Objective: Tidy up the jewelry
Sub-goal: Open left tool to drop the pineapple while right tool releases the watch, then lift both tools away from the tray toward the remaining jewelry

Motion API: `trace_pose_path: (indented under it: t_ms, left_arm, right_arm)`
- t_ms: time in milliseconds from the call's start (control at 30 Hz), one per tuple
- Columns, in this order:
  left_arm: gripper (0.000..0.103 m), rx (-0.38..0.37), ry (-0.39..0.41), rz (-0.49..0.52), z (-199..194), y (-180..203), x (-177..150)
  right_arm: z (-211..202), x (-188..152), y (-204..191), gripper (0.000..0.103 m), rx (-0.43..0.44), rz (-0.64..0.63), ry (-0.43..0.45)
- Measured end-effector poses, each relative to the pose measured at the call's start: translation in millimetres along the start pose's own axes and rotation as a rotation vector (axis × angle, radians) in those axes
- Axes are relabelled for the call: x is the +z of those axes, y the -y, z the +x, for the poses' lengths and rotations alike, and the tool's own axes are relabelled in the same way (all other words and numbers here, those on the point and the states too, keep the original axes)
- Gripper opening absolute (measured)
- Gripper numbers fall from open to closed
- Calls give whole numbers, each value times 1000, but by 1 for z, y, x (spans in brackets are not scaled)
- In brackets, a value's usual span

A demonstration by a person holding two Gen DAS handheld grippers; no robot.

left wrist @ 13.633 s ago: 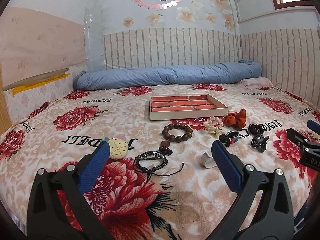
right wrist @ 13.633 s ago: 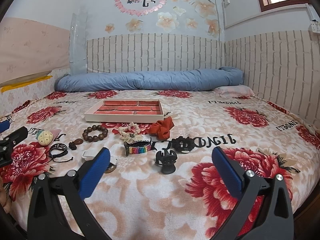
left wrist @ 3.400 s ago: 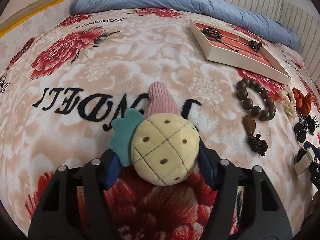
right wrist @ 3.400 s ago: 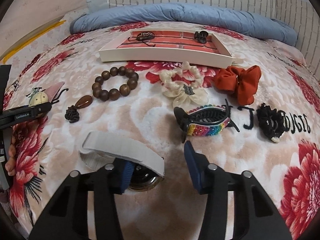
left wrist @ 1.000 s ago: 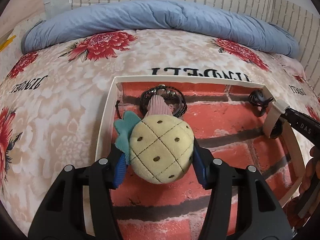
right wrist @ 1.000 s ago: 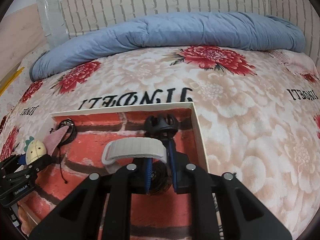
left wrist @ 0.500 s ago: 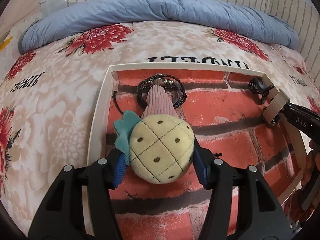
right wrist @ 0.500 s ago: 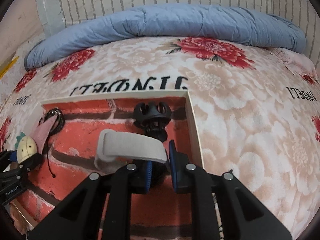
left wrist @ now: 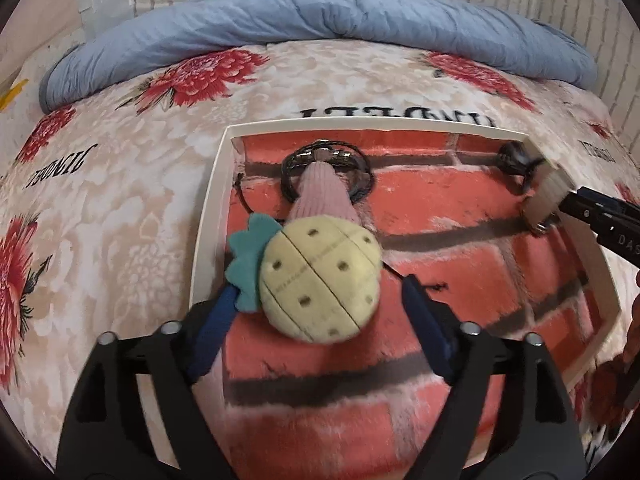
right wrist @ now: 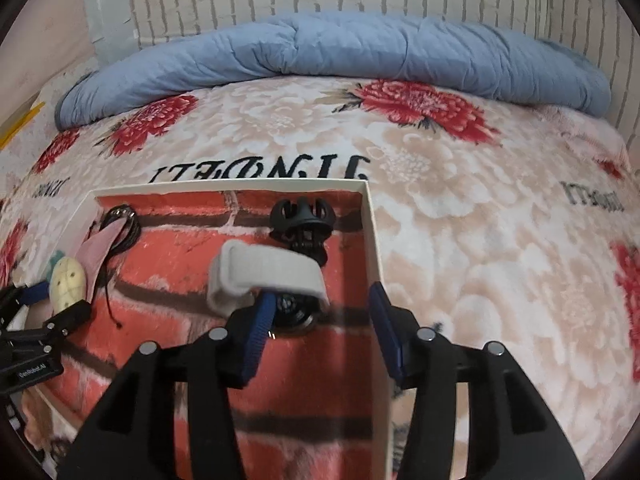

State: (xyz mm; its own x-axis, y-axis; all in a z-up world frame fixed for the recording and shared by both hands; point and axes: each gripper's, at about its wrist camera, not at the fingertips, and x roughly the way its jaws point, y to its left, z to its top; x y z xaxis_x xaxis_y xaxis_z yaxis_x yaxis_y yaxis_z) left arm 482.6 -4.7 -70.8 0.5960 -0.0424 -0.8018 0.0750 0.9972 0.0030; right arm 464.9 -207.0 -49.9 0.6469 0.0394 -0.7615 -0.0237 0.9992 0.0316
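1. Left gripper (left wrist: 316, 316) jaws opening, pads clear of pineapple plush (left wrist: 320, 284), over tray (left wrist: 208, 216) near-left.
2. Right gripper (right wrist: 320, 320) jaws opening; watch (right wrist: 264, 276) at tray's far right.
3. Risk: strap snags left finger on withdrawal.

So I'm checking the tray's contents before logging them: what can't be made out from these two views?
- Watch: its face, right wrist view, covered by the pale strap.
- Pineapple plush: motion-blurred, left wrist view.
- Tray: near end, both views, hidden by the tongs.
- Black cord bracelet: partly under the plush's pink part.
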Motion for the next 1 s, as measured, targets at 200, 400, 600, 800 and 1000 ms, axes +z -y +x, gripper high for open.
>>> trace_pose_path:
  t_ms: [200,400,600,800,1000]
  left_arm:
    - [93,-17,39,26,-33,5,-16]
    - [98,-37,81,7,-77,1,-33]
    - [98,-27,101,1,-115,-7,-53]
    - [98,-38,115,-30,-141,-14,-69]
    - [98,-4,133,-24,-155,-18,-87]
  right_arm:
    - [-43,-22,9,68,23,-6,28]
    - [-93,-37,21,83,18,-2,63]
    - [-143,-56,31,91,-50,-31,104]
    - [-165,-74,41,92,-70,-16,104]
    - [-174,-95,44,92,-106,1,112]
